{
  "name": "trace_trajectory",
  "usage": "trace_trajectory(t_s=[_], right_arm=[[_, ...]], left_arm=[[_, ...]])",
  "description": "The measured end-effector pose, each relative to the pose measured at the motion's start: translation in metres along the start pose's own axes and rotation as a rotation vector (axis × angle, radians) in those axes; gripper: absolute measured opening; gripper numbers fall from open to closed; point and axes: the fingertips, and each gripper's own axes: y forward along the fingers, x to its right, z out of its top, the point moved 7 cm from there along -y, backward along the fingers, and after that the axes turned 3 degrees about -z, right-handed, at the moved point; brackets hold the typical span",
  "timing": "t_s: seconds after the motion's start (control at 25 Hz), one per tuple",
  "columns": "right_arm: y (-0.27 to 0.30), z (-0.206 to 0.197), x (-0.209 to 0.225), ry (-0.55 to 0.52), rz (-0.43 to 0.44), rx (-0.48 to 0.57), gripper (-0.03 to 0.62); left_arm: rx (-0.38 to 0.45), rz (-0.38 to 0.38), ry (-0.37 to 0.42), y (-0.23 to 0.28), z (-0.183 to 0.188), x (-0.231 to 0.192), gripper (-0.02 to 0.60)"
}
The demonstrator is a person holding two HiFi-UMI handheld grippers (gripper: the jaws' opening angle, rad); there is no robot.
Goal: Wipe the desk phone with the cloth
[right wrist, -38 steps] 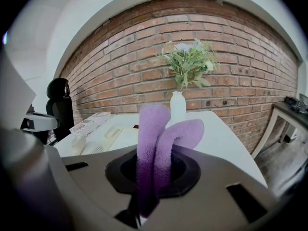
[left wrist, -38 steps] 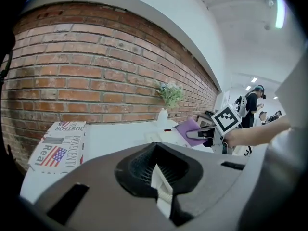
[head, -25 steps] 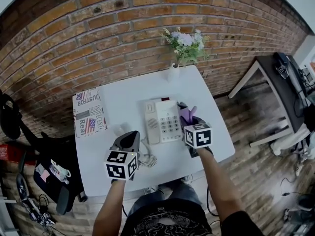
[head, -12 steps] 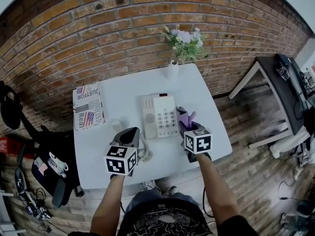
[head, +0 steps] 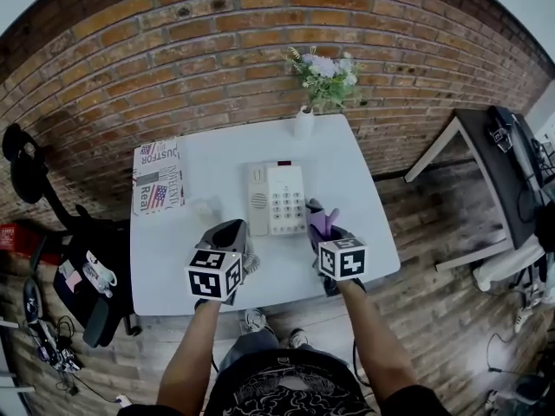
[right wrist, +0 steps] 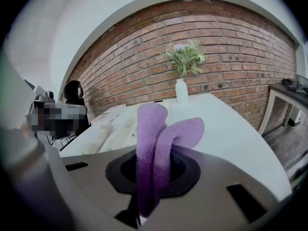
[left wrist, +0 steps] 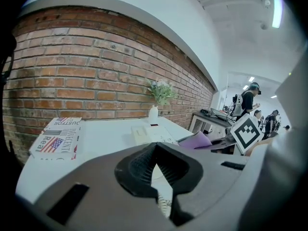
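Note:
The cream desk phone (head: pixel 276 199) lies flat in the middle of the white table (head: pixel 355 189); it also shows as the phone (left wrist: pixel 149 134) and the phone (right wrist: pixel 120 126). My right gripper (head: pixel 319 225) hovers at the phone's front right corner, shut on a folded purple cloth (head: pixel 325 222) that sticks up out of the jaws as cloth (right wrist: pixel 156 129). My left gripper (head: pixel 227 237) is at the phone's front left, over the coiled cord (head: pixel 253 263), jaws closed with nothing held. In their own views the left gripper (left wrist: pixel 154 153) and right gripper (right wrist: pixel 153 172) both point toward the brick wall.
A printed newspaper-pattern box (head: pixel 158 187) lies at the table's left. A white vase with flowers (head: pixel 305 121) stands at the back edge by the brick wall. A small translucent item (head: pixel 206 208) sits left of the phone. Another desk (head: pixel 494 163) is to the right.
Both grippers have drawn back a little toward the table's front edge; the right one went from beside the keypad to the phone's front right corner. The cloth stays gripped.

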Motion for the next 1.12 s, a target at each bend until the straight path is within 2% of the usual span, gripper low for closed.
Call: trace_trajectory(t_s=[0.52,1.12], right_arm=[[-0.014,-0.024,-0.018,-0.004,0.062,-0.017,0.046],[0.014,-0.027,-0.083,-0.054,0.180,-0.031,0.046]], left_arm=[[0.008,0.036,-0.007,-0.020,-0.010,0.018,0.006],[0.013,0.095,-0.031,-0.050,-0.023,0.000,0.006]])
